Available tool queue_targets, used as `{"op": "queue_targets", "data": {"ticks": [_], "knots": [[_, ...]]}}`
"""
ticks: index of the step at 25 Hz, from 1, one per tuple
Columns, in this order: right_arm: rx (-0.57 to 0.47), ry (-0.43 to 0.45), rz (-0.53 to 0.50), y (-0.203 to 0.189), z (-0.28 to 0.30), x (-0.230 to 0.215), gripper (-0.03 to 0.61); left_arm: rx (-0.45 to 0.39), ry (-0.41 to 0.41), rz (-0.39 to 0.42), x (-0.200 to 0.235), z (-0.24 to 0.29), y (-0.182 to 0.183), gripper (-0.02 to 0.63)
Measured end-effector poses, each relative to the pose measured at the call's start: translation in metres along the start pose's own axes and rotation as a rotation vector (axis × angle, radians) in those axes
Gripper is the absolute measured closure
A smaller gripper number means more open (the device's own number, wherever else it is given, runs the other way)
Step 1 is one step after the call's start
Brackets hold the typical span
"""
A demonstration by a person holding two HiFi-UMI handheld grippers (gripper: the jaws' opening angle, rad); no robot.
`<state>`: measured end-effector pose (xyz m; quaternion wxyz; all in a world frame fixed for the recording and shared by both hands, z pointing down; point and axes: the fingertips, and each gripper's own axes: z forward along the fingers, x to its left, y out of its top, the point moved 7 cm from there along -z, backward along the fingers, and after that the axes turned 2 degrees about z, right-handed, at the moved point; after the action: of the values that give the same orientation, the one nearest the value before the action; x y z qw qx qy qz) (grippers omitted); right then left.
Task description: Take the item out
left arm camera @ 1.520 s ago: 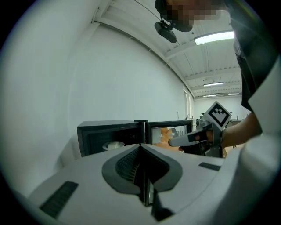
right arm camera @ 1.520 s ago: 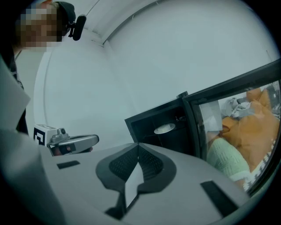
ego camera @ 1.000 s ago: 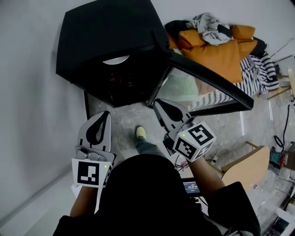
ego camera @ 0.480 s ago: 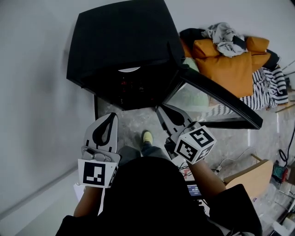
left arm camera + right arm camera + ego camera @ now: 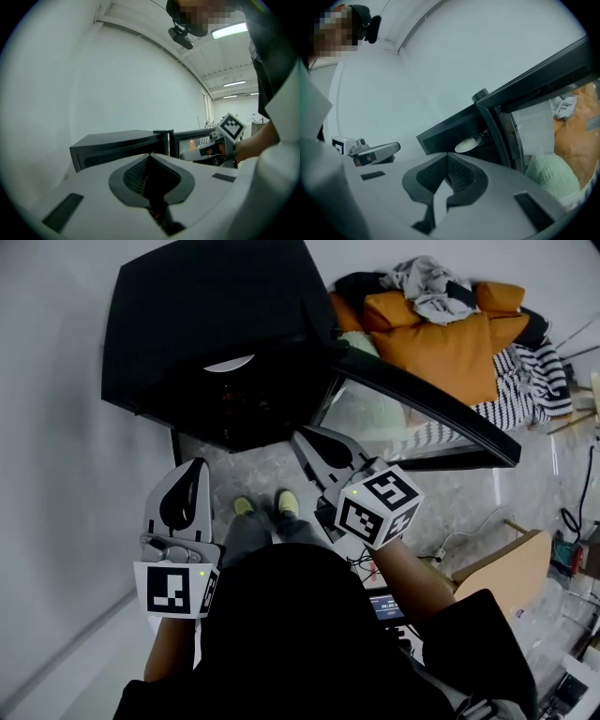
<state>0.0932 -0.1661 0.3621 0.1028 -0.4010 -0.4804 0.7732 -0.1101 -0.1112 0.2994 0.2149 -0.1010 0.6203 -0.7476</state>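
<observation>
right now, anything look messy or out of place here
Only the clothes heaped loosely on the orange cushions beyond the open door of the oven. The plate sits inside the oven; nothing looks spilled or broken.

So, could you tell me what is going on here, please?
A person stands before a black oven with its door swung open, holding a gripper in each hand. The left gripper and right gripper are both shut and empty, short of the opening. A white plate sits inside, untouched.
</observation>
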Motion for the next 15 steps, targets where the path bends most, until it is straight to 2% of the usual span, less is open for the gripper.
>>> {"op": "queue_targets", "data": {"ticks": [8, 15], "knots": [[0.026, -0.042, 0.018, -0.011, 0.009, 0.005, 0.572, -0.007, -0.020, -0.032, 0.011, -0.001, -0.008, 0.606], [0.009, -0.113, 0.043, -0.031, 0.057, -0.001, 0.574, -0.018, -0.019, -0.033, 0.045, -0.006, -0.010, 0.604]]}}
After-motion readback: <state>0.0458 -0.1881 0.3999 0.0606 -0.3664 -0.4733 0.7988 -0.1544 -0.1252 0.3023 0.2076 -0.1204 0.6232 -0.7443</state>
